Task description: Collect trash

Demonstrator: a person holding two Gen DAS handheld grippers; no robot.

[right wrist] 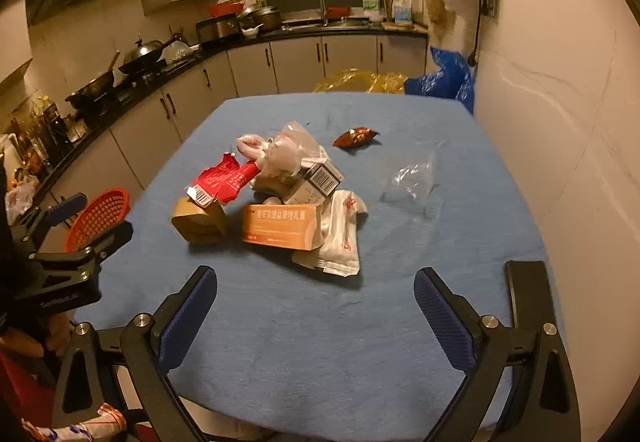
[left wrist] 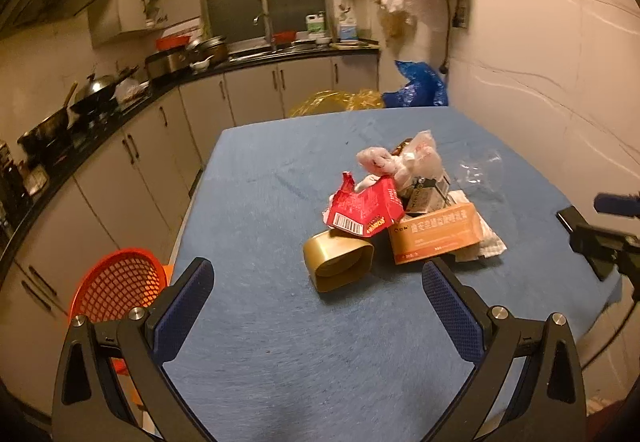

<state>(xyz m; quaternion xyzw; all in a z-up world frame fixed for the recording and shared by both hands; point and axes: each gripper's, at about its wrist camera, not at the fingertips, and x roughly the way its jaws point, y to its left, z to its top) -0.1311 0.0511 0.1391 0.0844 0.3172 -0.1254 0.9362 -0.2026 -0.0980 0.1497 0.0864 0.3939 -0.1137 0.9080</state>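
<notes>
The trash sits in a loose heap near the middle of the blue worktop (right wrist: 280,342), with both claws hanging short of it, tilted down toward it. The left claw (left wrist: 316,278) stands wide with nothing between its pads, and the right claw (right wrist: 316,290) is equally wide and empty.

Everything here looks light. The gold tin (left wrist: 338,262) lies on its side at the near edge of the heap; it is probably stiff and slippery, so a grip across its rim should hold better than one on the rounded wall. The orange box (right wrist: 282,226) is thin card and should crush a little; take it across the short faces. The red wrapper (left wrist: 362,207) and the white pouch (right wrist: 340,238) are soft and will fold, so pinch an edge. The clear film (right wrist: 412,177) lies apart on the right and looks hardest to catch. The red basket (left wrist: 120,288) beside the worktop, on the left, seems the likely place for it all.
</notes>
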